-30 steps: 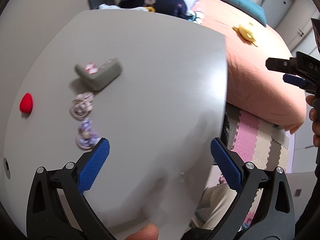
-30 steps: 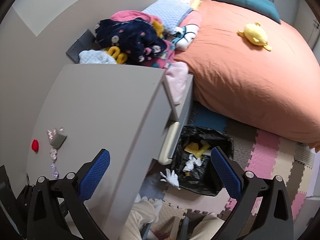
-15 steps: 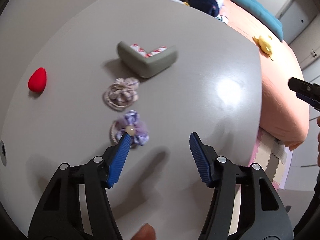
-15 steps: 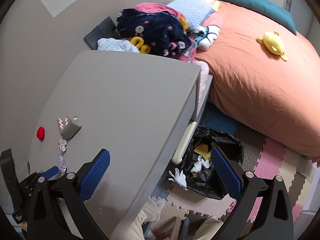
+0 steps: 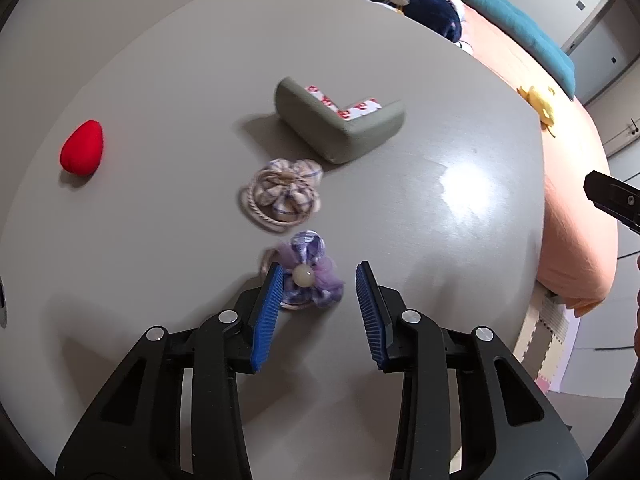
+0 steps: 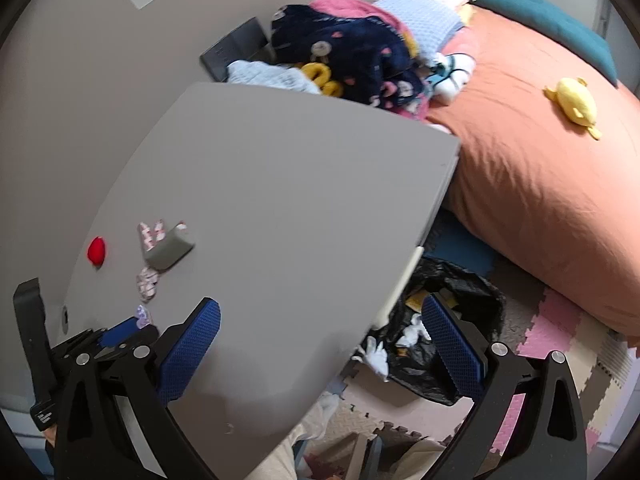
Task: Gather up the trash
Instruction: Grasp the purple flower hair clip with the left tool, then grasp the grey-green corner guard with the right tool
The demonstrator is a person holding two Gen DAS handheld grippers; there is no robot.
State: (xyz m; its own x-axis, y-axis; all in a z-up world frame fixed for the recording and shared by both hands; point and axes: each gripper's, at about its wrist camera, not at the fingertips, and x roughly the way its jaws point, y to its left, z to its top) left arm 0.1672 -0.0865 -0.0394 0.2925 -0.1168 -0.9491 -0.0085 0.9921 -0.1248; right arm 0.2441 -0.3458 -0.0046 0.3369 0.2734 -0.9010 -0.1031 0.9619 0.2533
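1. At the far left of the grey desk (image 5: 400, 220) we see a red strawberry-shaped piece (image 5: 82, 153), well apart from everything else, with bare surface around it.
2. Our left gripper (image 5: 318, 286) points steeply down, jaws closing around the purple fabric flower (image 5: 310, 276); the left pad touches it, the right pad stands clear.
3. Just beyond lie a beige fabric flower (image 5: 282, 194) and a grey corner guard (image 5: 340, 128).
4. Right of these, the desk is open up to its edge.
5. Our right gripper (image 6: 320, 340) hangs wide and empty over that edge; the black trash bag (image 6: 448, 344) sits on the floor below, beside the bed (image 6: 540, 184).
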